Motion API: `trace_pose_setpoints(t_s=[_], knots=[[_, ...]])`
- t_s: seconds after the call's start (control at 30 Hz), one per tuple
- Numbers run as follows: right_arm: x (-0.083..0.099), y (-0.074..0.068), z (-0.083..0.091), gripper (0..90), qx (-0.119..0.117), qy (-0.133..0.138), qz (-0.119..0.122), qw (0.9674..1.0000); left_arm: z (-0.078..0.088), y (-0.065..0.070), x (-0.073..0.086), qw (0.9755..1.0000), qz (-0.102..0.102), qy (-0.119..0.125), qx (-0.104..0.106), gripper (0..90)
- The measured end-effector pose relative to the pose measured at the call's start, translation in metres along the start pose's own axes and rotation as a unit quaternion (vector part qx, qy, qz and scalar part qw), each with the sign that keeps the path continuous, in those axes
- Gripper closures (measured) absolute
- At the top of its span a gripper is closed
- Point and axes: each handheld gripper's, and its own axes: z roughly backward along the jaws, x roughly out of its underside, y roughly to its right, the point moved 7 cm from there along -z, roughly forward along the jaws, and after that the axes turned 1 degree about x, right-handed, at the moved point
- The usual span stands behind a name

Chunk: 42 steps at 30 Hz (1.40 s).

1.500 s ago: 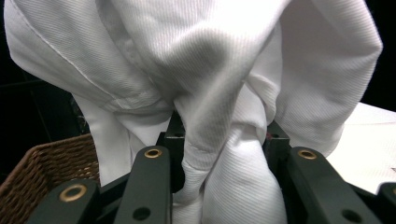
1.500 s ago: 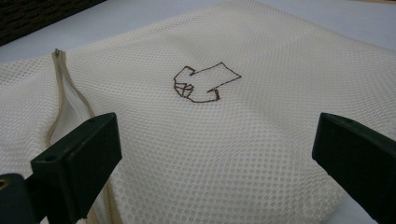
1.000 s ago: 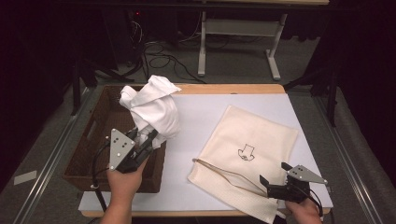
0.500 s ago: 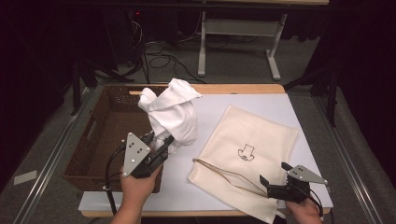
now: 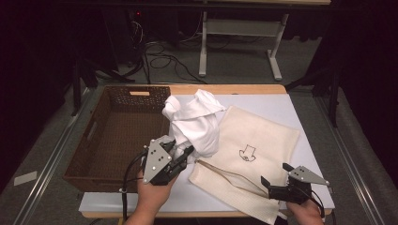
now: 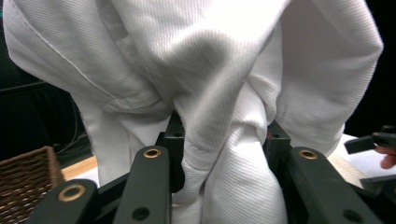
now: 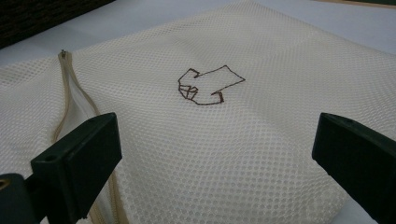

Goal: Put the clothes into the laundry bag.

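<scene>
Now that we've carried the shirt (image 5: 195,123), clamped in the left gripper (image 5: 184,157), off the basket (image 5: 117,136) toward the mesh bag (image 5: 256,154) at the table's near edge, the wide-open right gripper (image 5: 274,185) can grab the zipper.

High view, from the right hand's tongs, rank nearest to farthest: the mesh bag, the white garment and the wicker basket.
1. Mesh bag: flat on the table right ahead of the right tongs, its near edge beside them.
2. White garment: bunched up past the bag's left edge, clamped in the left tongs.
3. Wicker basket: far left of the table.
</scene>
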Motion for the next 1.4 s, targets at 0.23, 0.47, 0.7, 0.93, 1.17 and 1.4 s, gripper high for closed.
trace_pose_setpoints(t_s=[0.23, 0.47, 0.7, 0.93, 1.17, 1.4], knots=[[0.001, -0.001, -0.001, 2.0, -0.003, -0.002, 0.002, 1.0000, -0.006, 0.013, 0.007, 0.9998, 0.006, -0.004, 0.016, 64.0], [0.000, -0.001, -0.001, 2.0, -0.004, 0.001, 0.002, 1.0000, -0.011, 0.019, 0.015, 0.9995, 0.017, -0.009, 0.023, 63.9], [0.000, 0.000, -0.002, 2.0, 0.001, -0.001, -0.001, 1.0000, -0.016, 0.027, 0.022, 0.9991, 0.012, -0.022, 0.035, 63.8], [0.000, 0.000, 0.000, 2.0, -0.001, 0.001, 0.000, 1.0000, -0.014, 0.024, 0.023, 0.9992, 0.018, -0.022, 0.029, 63.7], [-0.002, -0.002, 0.001, 2.0, -0.006, 0.005, 0.002, 1.0000, -0.005, 0.024, 0.026, 0.9990, 0.031, -0.022, 0.022, 63.8], [-0.002, -0.002, -0.002, 1.9, 0.001, -0.002, 0.001, 1.0000, 0.009, 0.024, 0.028, 0.9989, 0.036, -0.021, 0.021, 63.8]])
